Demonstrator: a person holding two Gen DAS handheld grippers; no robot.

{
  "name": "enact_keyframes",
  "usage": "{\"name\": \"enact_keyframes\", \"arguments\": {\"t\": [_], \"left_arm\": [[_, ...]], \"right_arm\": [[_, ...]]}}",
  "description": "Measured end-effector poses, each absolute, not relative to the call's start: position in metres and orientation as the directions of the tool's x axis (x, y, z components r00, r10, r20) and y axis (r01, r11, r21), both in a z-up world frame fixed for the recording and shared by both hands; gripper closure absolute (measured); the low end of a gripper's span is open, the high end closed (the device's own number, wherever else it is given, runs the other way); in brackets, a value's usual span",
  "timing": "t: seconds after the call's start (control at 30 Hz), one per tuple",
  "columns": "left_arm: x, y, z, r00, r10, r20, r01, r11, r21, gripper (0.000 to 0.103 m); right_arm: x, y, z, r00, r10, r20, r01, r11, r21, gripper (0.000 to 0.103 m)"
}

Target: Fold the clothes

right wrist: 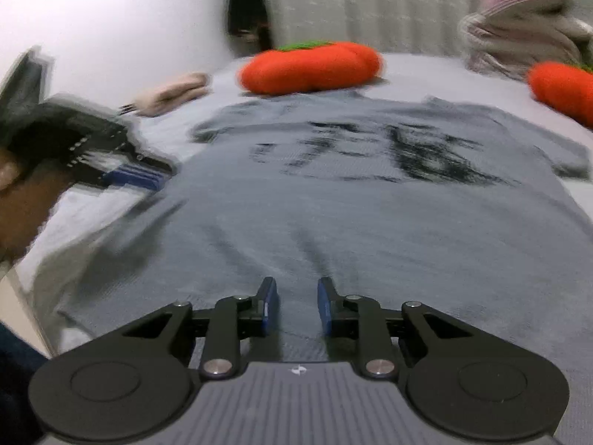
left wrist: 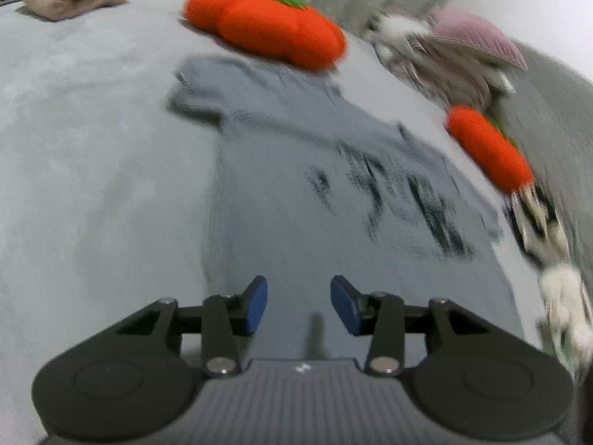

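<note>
one grey t-shirt (right wrist: 352, 200), two orange cushions (right wrist: 311, 66)

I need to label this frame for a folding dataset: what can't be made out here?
- Print on the grey T-shirt: motion blur smears it in both wrist views.
- Shirt hem: hidden behind the right gripper body, right wrist view.
- Clothes pile: blurred, separate garments unclear.
- Left gripper: smeared in the right wrist view.
- Bed edges: cut off by fisheye frames.

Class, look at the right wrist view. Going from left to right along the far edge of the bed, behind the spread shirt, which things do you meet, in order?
Folded pink garment → large orange plush → heap of clothes topped by a pink knit piece → second orange plush, cut off by the picture's right edge.
</note>
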State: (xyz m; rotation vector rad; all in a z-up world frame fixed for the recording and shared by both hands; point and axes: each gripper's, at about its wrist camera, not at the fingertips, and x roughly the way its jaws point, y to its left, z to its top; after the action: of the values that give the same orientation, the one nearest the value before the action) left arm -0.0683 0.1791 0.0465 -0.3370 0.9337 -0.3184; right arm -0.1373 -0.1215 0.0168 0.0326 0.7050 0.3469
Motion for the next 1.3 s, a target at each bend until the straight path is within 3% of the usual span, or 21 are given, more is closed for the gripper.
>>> {"name": "enact_keyframes", "arguments": {"t": [0.03,0.13,0.2,0.33,0.53,0.63,0.67,0.87,0.93,1.03,1.13,1.2,1.23,1.27,1.3], "left_arm": [[-0.078,0.172,0.041,0.541,-0.394,-0.743,0.131,0.912,-0.388,0.059],[-0.095,0.166,0.040,0.554,-0.355,-0.753,0.152,0.932,-0.329,0.059],[-0.102,0.171,0.042,0.548,-0.365,-0.753,0.121,0.925,-0.361,0.059],[-0.114,0.180,0.043,0.545,-0.354,-0.760,0.095,0.927,-0.363,0.060],[-0.129,0.190,0.050,0.568,-0.343,-0.748,0.054,0.922,-0.383,0.060],[-0.141,0.197,0.054,0.585,-0.358,-0.728,0.026,0.905,-0.424,0.060],[-0.146,0.199,0.055,0.589,-0.363,-0.723,0.021,0.900,-0.435,0.060],[-0.168,0.203,0.058,0.594,-0.392,-0.702,0.031,0.884,-0.467,0.071],[-0.171,0.200,0.057,0.591,-0.398,-0.701,0.040,0.883,-0.468,0.070],[-0.172,0.197,0.055,0.586,-0.395,-0.708,0.048,0.889,-0.456,0.059],[-0.169,0.194,0.048,0.569,-0.368,-0.735,0.034,0.904,-0.426,0.059],[-0.166,0.188,0.045,0.562,-0.350,-0.749,0.039,0.916,-0.399,0.062],[-0.166,0.183,0.045,0.565,-0.332,-0.755,0.051,0.928,-0.370,0.071],[-0.166,0.178,0.045,0.566,-0.316,-0.761,0.062,0.937,-0.343,0.094],[-0.165,0.174,0.043,0.562,-0.306,-0.769,0.068,0.943,-0.325,0.094]], "right_arm": [[-0.137,-0.133,0.017,0.704,0.313,-0.638,-0.280,0.947,0.155,0.103],[-0.147,-0.172,0.018,0.720,0.191,-0.668,-0.152,0.982,0.116,0.103],[-0.155,-0.197,0.022,0.713,0.186,-0.676,-0.121,0.982,0.142,0.103],[-0.161,-0.236,0.025,0.701,0.015,-0.713,0.027,0.998,0.048,0.103],[-0.163,-0.259,0.037,0.692,0.042,-0.721,0.088,0.986,0.142,0.103],[-0.174,-0.277,0.046,0.716,0.063,-0.695,0.147,0.960,0.238,0.081],[-0.177,-0.286,0.049,0.720,0.072,-0.691,0.173,0.944,0.279,0.078],[-0.208,-0.333,0.046,0.734,0.201,-0.649,0.258,0.801,0.540,0.077],[-0.213,-0.331,0.049,0.730,0.227,-0.644,0.236,0.801,0.550,0.077],[-0.216,-0.325,0.047,0.709,0.221,-0.670,0.237,0.820,0.521,0.077],[-0.216,-0.318,0.038,0.689,0.197,-0.697,0.248,0.840,0.482,0.074],[-0.216,-0.315,0.030,0.687,0.211,-0.695,0.246,0.833,0.495,0.073],[-0.216,-0.311,0.026,0.689,0.203,-0.696,0.245,0.838,0.487,0.073],[-0.216,-0.306,0.025,0.693,0.183,-0.697,0.238,0.855,0.461,0.079],[-0.216,-0.301,0.026,0.697,0.156,-0.700,0.233,0.874,0.426,0.087]]}}
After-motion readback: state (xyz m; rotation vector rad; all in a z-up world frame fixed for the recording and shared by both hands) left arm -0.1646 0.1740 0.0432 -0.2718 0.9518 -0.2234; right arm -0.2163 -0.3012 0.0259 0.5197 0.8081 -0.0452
